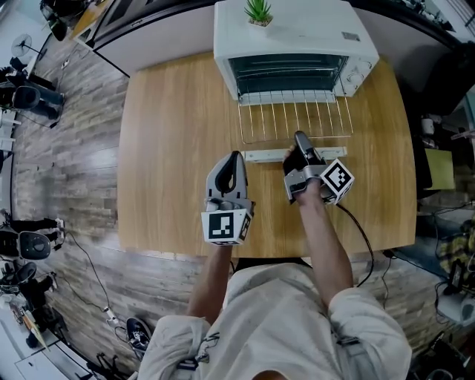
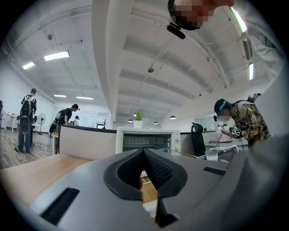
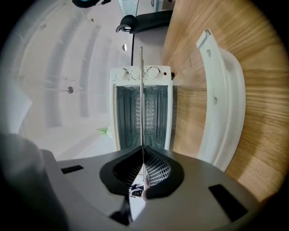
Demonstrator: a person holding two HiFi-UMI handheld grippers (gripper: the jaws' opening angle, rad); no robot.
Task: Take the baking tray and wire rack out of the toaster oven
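A white toaster oven (image 1: 293, 41) stands at the table's far edge with its door (image 1: 260, 155) folded down flat. The wire rack (image 1: 295, 119) sticks out of the oven mouth over the door. My right gripper (image 1: 300, 139), rolled on its side, is shut on the middle of the rack's front bar. In the right gripper view the rack (image 3: 142, 99) runs as a thin edge-on line from the shut jaws (image 3: 142, 155) into the oven (image 3: 142, 108). My left gripper (image 1: 236, 157) hovers to the left of the door, shut and empty. No baking tray shows.
A small potted plant (image 1: 258, 11) sits on top of the oven. The wooden table (image 1: 171, 148) spreads to the left of the oven. A black cable (image 1: 364, 237) trails from the right gripper. People (image 2: 27, 113) stand in the far room behind the counter.
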